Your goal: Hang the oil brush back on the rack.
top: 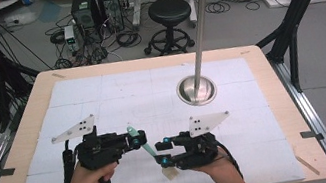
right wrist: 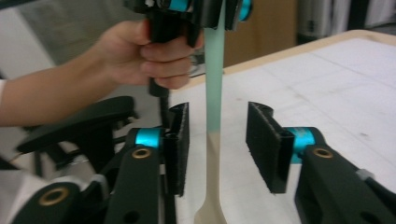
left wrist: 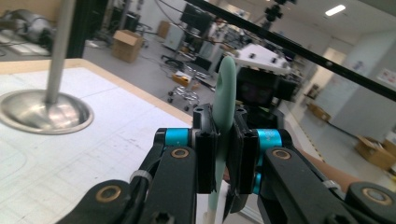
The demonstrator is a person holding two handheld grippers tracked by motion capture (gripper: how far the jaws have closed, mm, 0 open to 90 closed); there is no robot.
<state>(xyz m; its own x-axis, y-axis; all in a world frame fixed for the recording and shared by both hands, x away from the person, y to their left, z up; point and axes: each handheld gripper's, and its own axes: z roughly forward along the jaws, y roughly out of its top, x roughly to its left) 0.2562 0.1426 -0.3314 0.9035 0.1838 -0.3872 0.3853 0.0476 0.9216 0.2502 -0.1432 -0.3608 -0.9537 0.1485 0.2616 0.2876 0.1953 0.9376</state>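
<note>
A slim spatula [top: 144,147] with a mint-green shaft and a cream end [right wrist: 212,186] hangs above the mat, tilted, its green tip toward 11 o'clock and its cream end toward 5 o'clock.

The metal stand [top: 196,89], a round base with a tall upright pole, is the one obstacle on the surface [top: 101,97], standing right of centre toward the far edge. Left of the stand and in front of it, the white mat lies open for passing.
</note>
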